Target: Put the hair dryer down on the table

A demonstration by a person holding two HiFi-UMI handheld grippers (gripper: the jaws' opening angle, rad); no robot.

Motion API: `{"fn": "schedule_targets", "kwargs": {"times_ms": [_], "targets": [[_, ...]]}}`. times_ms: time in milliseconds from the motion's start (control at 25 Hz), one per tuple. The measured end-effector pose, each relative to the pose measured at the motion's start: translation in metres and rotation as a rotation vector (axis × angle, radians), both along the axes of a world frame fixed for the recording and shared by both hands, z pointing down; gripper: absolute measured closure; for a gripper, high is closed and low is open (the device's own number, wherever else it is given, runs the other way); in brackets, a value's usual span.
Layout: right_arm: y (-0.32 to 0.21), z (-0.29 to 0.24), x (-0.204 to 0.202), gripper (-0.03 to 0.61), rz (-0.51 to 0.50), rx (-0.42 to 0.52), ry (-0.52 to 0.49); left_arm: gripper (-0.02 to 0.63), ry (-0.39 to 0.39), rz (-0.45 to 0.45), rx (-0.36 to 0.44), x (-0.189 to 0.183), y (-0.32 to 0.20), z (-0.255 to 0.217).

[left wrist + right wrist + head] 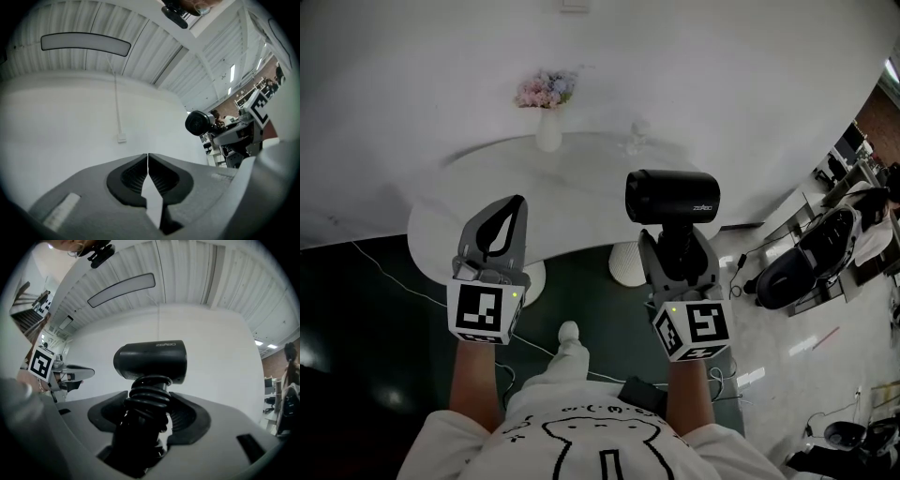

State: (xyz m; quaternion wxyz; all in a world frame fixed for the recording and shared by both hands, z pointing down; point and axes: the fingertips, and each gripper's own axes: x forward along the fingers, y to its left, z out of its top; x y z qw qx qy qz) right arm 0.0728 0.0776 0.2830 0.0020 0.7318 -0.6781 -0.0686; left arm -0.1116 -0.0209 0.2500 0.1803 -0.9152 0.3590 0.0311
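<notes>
A black hair dryer point(673, 198) stands upright in my right gripper point(677, 246), its barrel on top and its handle, wrapped in coiled black cord, clamped between the jaws. In the right gripper view the hair dryer point(151, 361) fills the middle, the right gripper point(149, 399) shut on its handle. It hangs above the near right edge of the round white table point(487, 202). My left gripper point(504, 225) is held over the table's near left edge, jaws together and empty; the left gripper point(148, 159) view points at a white wall and shows the hair dryer point(200, 123) at right.
A white vase of flowers point(547, 105) and a small clear object point(636, 137) stand at the table's far side. The table's white pedestal base point(628, 264) sits on the dark floor. A thin cable point(394, 274) trails across the floor. Office chairs and desks point(825, 246) stand to the right.
</notes>
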Motion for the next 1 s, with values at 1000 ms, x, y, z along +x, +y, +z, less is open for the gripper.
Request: {"fn": "schedule_targets", "kwargs": {"times_ms": [1000], "targets": [[-0.259,0.026,0.076,0.310,-0.001,-0.162,0.030,0.594,0.035,0.007,-0.054,0.062,-0.260,0.008]]}}
